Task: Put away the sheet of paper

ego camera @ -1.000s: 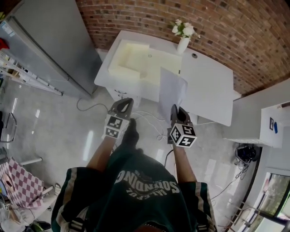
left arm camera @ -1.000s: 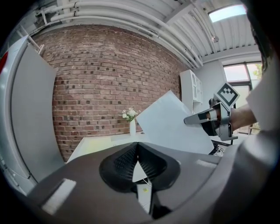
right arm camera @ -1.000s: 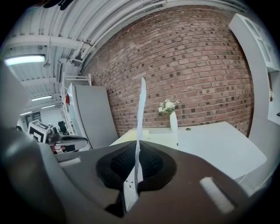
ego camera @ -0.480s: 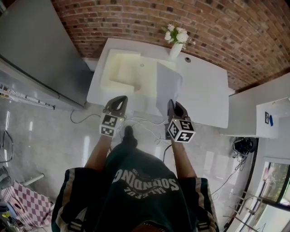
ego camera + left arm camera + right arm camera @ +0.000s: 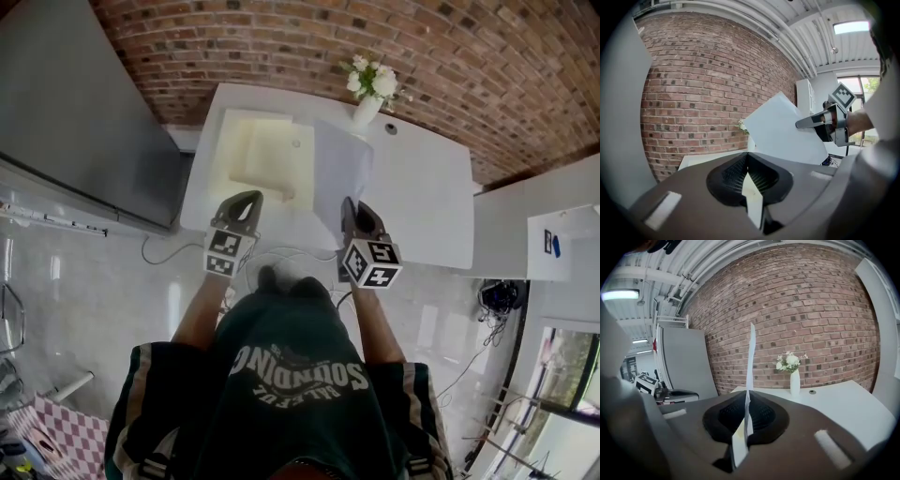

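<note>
Over the white table (image 5: 422,187), the sheet of paper (image 5: 339,169) is held upright by the right gripper (image 5: 350,202), whose jaws are clamped on the sheet's lower edge. In the right gripper view the paper (image 5: 751,352) is seen edge-on, rising as a thin strip from the closed jaws of the right gripper (image 5: 747,395). In the left gripper view its flat face (image 5: 783,133) is shown, pinched at one side by the right gripper (image 5: 800,125). The left gripper (image 5: 248,197) is held level beside it, to the left of the sheet. Its jaws are brought together at the tips with nothing gripped between them (image 5: 747,157). A cream tray (image 5: 258,155) is set on the table just beyond the left gripper. A vase of white flowers (image 5: 367,98) is placed at the far edge, against the brick wall (image 5: 281,47).
</note>
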Demonstrator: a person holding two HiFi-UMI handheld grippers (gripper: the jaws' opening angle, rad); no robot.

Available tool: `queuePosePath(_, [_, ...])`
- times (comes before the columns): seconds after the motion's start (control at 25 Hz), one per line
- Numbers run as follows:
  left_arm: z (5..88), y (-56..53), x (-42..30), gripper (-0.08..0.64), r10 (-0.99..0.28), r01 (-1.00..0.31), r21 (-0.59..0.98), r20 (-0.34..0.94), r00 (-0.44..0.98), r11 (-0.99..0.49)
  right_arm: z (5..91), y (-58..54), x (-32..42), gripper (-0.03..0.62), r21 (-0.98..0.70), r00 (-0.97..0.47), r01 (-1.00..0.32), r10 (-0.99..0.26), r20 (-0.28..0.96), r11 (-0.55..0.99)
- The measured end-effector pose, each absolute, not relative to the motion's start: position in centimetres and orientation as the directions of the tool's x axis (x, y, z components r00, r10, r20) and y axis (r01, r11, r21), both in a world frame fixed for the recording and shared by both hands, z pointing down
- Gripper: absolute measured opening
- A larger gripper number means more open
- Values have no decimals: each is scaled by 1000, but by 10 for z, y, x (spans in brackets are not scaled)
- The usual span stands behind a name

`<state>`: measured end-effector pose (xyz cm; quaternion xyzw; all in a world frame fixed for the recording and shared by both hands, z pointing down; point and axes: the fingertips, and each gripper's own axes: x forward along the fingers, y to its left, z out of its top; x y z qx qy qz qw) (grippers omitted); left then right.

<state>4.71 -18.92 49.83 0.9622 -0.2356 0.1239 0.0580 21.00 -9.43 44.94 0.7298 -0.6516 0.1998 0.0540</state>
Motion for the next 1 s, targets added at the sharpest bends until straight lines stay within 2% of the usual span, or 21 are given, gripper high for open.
queuePosePath(1.0, [511,-254,90,9,-442,-474,61,275,854,-879,461,-185,230,2,-210,-19,-976,-935,355,-60])
